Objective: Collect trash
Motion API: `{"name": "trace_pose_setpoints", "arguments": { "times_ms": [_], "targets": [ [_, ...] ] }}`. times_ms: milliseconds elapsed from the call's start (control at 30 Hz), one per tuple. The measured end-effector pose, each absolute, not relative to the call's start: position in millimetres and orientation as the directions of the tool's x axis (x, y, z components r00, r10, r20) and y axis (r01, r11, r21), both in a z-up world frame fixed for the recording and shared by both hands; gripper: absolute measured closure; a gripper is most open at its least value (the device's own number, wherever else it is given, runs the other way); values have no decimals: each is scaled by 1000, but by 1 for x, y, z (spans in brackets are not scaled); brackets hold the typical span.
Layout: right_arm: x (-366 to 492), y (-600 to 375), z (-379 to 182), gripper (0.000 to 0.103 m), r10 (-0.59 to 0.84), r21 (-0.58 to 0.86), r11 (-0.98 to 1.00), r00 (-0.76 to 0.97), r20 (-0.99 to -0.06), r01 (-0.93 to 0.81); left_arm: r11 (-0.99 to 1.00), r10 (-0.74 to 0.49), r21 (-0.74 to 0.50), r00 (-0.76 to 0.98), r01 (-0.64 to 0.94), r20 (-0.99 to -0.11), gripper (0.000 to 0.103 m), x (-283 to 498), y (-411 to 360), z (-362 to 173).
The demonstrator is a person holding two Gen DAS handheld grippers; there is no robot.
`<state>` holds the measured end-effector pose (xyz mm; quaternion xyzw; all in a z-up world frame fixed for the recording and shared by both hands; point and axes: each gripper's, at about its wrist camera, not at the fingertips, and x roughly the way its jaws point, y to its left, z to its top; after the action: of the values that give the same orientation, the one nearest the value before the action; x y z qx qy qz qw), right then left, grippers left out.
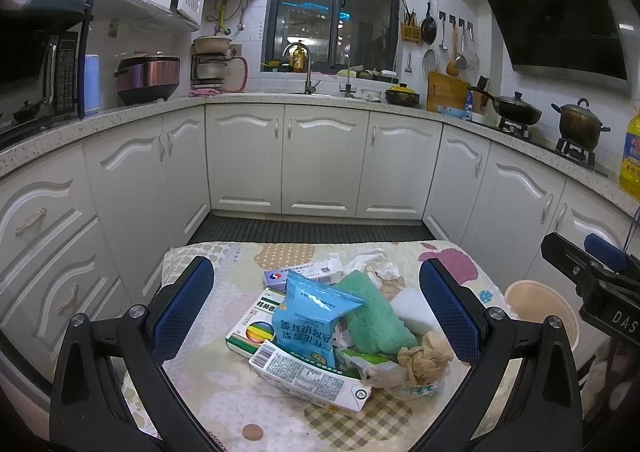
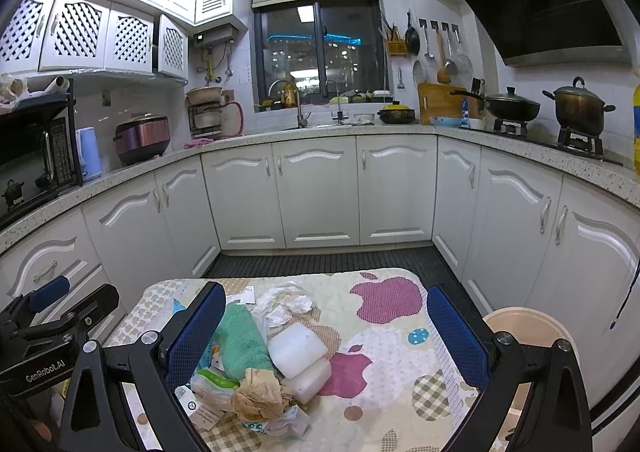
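Both tongs hang over a small table (image 1: 192,252) with a patchwork cloth, set in the middle of a white kitchen. The left gripper (image 1: 316,304) stands wide, nothing between its blue pads, and the heap of trash lies right below the gap. On top is a blue snack bag (image 1: 310,316), leaning on a green cloth (image 1: 374,316). Under them lie flat medicine boxes (image 1: 308,380), and a crumpled brown paper (image 1: 426,356) sits at the heap's near right edge, beside white foam blocks (image 2: 298,350). Wadded white tissue (image 1: 372,266) lies at the far side. The right gripper (image 2: 324,336) is also spread wide and empty, above the table's right half. A beige bin (image 2: 528,322) stands just beside the table's right edge, probably on the floor.
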<state>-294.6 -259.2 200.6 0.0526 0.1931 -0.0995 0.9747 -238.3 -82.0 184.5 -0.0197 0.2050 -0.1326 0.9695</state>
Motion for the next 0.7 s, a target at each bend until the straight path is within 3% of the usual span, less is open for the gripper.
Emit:
{"name": "trace_pose_setpoints", "arguments": {
  "times_ms": [700],
  "targets": [
    [-287,-255,190,3,-134,89,978,895,-425,188,965,-263,-100,869,243,-420,1,-231,-82,168]
  ]
}}
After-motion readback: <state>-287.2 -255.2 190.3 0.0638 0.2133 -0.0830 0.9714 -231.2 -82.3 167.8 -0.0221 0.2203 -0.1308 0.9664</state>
